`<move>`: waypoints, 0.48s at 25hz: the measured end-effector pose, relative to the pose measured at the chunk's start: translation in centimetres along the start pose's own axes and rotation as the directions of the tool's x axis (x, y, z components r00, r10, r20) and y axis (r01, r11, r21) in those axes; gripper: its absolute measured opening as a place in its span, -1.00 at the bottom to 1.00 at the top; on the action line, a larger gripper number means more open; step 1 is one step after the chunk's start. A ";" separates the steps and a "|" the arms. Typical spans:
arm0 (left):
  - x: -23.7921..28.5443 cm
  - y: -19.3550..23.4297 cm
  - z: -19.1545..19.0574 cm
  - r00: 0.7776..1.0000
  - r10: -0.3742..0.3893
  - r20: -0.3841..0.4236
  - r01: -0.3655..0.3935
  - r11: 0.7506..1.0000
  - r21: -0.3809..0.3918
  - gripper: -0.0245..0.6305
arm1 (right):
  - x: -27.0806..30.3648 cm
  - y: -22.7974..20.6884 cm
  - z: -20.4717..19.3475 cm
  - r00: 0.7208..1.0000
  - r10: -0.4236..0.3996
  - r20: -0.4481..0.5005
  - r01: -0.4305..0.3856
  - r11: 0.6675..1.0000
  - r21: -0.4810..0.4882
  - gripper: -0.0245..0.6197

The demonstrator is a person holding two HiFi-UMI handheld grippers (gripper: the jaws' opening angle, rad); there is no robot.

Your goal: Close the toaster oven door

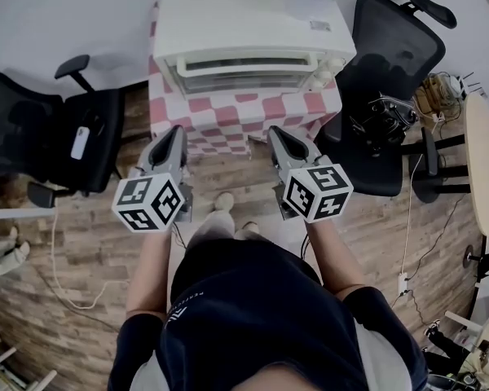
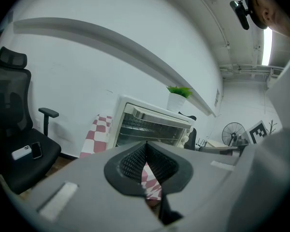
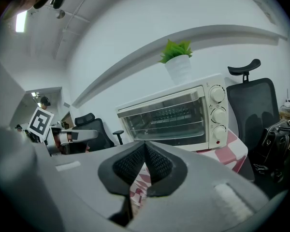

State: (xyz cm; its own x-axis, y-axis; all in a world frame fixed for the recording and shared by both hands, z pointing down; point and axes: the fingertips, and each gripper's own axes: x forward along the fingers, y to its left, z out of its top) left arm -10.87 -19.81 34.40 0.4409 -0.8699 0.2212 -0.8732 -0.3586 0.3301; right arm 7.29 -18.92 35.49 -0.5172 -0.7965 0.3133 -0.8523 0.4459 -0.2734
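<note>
The boxy cream toaster oven [image 1: 244, 35] sits on a counter draped in a red-and-white checked cloth [image 1: 228, 120], ahead of both grippers. Its glass door [image 3: 166, 114] stands upright against the front, with a straight bar handle along the top edge and three round knobs [image 3: 217, 112] stacked to the right. The left gripper [image 1: 177, 133] and right gripper [image 1: 275, 131] are smooth grey wedges with ribbed black pads. Each has its jaws pressed together on nothing, short of the oven. Black mesh office chairs [image 1: 49, 137] flank the counter on a wood-plank floor [image 1: 244, 173].
</note>
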 end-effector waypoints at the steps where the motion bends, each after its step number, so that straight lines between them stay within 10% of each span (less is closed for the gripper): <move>1: 0.0 0.1 0.0 1.000 0.000 0.000 0.000 1.000 0.001 -0.89 | 0.0 0.0 0.1 1.000 0.001 0.001 -0.001 1.000 0.000 -0.92; 12: 0.0 0.5 0.3 1.000 -0.008 0.000 0.008 1.000 0.005 -0.89 | 0.3 0.2 0.8 1.000 0.005 0.008 -0.005 1.000 -0.005 -0.92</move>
State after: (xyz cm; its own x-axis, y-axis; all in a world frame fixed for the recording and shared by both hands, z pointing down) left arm -11.34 -20.08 34.25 0.4477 -0.8671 0.2186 -0.8707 -0.3670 0.3275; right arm 6.99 -19.42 34.76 -0.5206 -0.7975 0.3049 -0.8502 0.4518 -0.2702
